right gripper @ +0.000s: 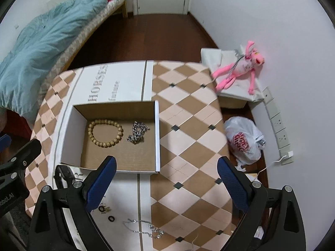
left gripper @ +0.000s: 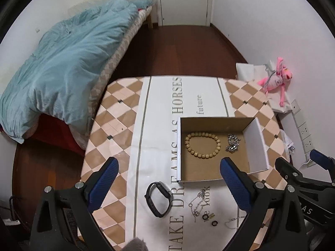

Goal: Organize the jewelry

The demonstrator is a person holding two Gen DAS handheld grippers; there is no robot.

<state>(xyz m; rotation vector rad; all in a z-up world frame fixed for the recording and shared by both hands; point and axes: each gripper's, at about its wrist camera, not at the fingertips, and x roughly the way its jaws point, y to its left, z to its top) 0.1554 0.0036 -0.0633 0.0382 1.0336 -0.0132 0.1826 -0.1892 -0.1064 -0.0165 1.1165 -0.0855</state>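
Observation:
An open cardboard box on the table holds a wooden bead bracelet and a heavy silver chain. On the white paper in front of it lie a black watch band, a thin silver chain, a second fine chain and small dark rings. My left gripper is open and empty above the watch band. My right gripper is open and empty over the table, right of the box's front corner.
The checkered table carries a white paper sheet with printed words. A bed with a blue duvet stands left. A pink plush toy, a plastic bag and a wall power strip are at right.

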